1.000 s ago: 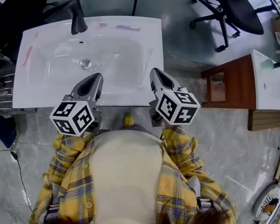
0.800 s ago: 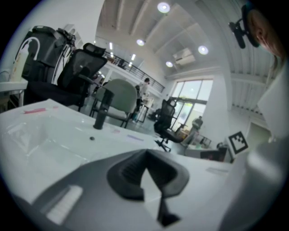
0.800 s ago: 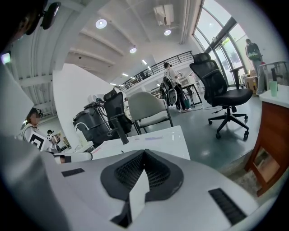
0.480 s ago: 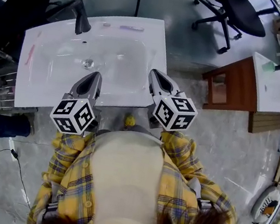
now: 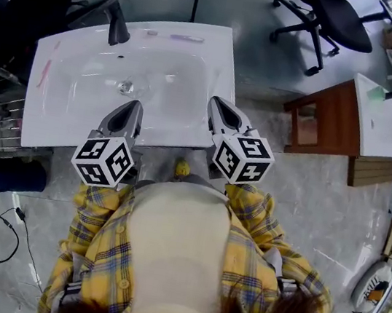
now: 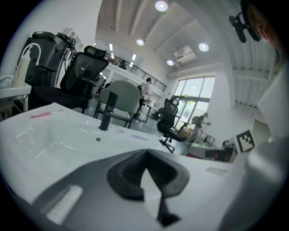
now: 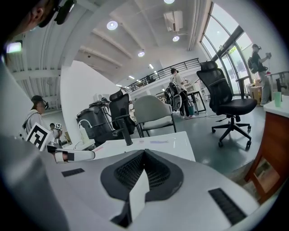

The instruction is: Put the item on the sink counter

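Item: I see a slim purple stick (image 5: 186, 38) lying on the sink counter (image 5: 53, 129), back rim, right of the black faucet (image 5: 117, 28). A pink stick (image 5: 44, 73) lies on the left rim (which one is the task's, I cannot tell). My left gripper (image 5: 131, 109) and right gripper (image 5: 217, 105): jaws clenched, nothing between them, both near the front rim.

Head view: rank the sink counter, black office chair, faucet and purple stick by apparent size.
1. sink counter
2. black office chair
3. faucet
4. purple stick
Chair is farther away, so likely bigger than it looks.
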`<state>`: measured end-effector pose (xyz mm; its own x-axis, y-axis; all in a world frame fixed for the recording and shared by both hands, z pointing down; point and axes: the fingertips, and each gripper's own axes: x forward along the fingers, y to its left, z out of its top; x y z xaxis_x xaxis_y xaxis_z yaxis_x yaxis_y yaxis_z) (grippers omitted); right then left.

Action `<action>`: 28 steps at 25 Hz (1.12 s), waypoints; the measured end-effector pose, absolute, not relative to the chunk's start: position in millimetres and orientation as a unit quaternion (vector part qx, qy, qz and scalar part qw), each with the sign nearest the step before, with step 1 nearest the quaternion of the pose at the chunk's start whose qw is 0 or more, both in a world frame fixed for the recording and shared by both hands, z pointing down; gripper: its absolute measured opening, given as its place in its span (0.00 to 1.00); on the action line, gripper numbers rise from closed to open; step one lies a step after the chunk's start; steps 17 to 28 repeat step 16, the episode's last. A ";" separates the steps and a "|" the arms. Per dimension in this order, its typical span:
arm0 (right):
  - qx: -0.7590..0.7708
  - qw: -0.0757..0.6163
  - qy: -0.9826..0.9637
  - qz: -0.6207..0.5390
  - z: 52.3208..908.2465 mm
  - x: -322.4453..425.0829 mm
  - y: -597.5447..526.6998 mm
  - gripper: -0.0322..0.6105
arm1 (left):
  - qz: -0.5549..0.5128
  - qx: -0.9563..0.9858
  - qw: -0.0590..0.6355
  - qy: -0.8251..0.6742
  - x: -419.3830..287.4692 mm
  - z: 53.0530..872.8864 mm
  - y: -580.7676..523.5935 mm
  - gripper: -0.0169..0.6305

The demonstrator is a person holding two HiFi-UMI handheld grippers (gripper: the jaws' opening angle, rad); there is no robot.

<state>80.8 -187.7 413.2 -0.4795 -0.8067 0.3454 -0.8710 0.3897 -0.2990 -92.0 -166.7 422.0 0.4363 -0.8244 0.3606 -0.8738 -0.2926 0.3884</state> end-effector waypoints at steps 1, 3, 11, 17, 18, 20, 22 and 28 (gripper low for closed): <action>0.505 0.073 -0.830 0.223 413.0 80.8 -187.6 0.07 | 0.045 0.802 0.271 -0.530 -92.0 421.6 -166.4 0.04; 0.505 0.075 -0.831 0.222 412.4 80.5 -188.0 0.07 | 0.043 0.802 0.271 -0.530 -91.4 420.8 -166.4 0.04; 0.505 0.081 -0.831 0.219 414.7 81.0 -188.5 0.07 | 0.042 0.802 0.278 -0.528 -89.6 425.9 -164.8 0.04; 0.506 0.084 -0.831 0.218 413.4 83.5 -189.7 0.07 | 0.044 0.801 0.280 -0.528 -88.7 425.4 -164.9 0.04; 0.506 0.084 -0.831 0.218 413.4 83.5 -189.7 0.07 | 0.044 0.801 0.280 -0.528 -88.7 425.4 -164.9 0.04; 0.506 0.084 -0.831 0.218 413.4 83.5 -189.7 0.07 | 0.044 0.801 0.280 -0.528 -88.7 425.4 -164.9 0.04; 0.506 0.084 -0.831 0.218 413.4 83.5 -189.7 0.07 | 0.044 0.801 0.280 -0.528 -88.7 425.4 -164.9 0.04; 0.506 0.084 -0.831 0.218 413.4 83.5 -189.7 0.07 | 0.044 0.801 0.280 -0.528 -88.7 425.4 -164.9 0.04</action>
